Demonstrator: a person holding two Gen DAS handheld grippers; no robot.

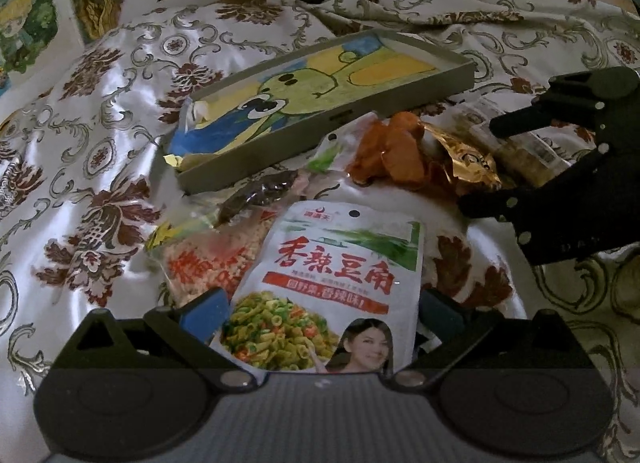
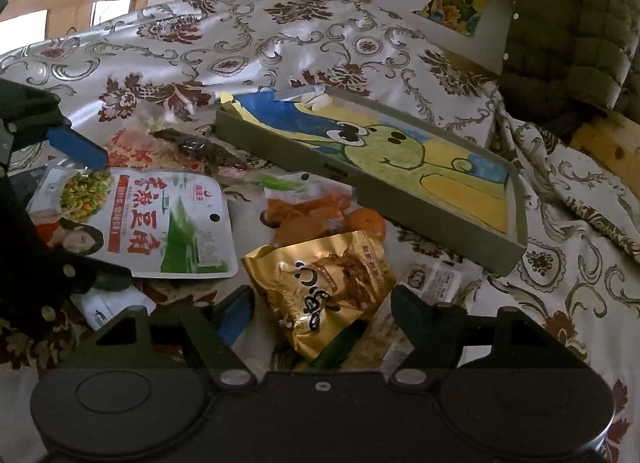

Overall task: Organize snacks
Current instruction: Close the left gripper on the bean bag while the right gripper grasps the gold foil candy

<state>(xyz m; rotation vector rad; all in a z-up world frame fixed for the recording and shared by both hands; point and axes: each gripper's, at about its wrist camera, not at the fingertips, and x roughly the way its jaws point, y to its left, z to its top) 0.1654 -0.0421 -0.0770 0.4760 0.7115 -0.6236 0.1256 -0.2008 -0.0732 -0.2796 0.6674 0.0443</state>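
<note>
A white pouch (image 1: 332, 263) with red characters and a photo of green beans lies between my left gripper's (image 1: 320, 315) blue pads. Its side edges reach both pads; I cannot make out whether they press on it. From the right wrist view the same pouch (image 2: 168, 223) sits inside the left gripper (image 2: 116, 219). My right gripper (image 2: 324, 311) stands open astride a crinkled gold packet (image 2: 332, 287), with bedcover showing on either side of it. The left wrist view shows the right gripper (image 1: 476, 165) around that gold packet (image 1: 468, 159). A grey tray (image 1: 280, 143) lined with a green cartoon drawing lies beyond.
Around the grey tray (image 2: 300, 155) lie an orange snack bag (image 2: 308, 211), a dark packet (image 2: 200, 151), a pinkish bag (image 1: 208, 255) and a small white packet (image 2: 436, 279). All rest on a flowered bedcover (image 2: 280, 43). A green quilted jacket (image 2: 568, 35) lies far right.
</note>
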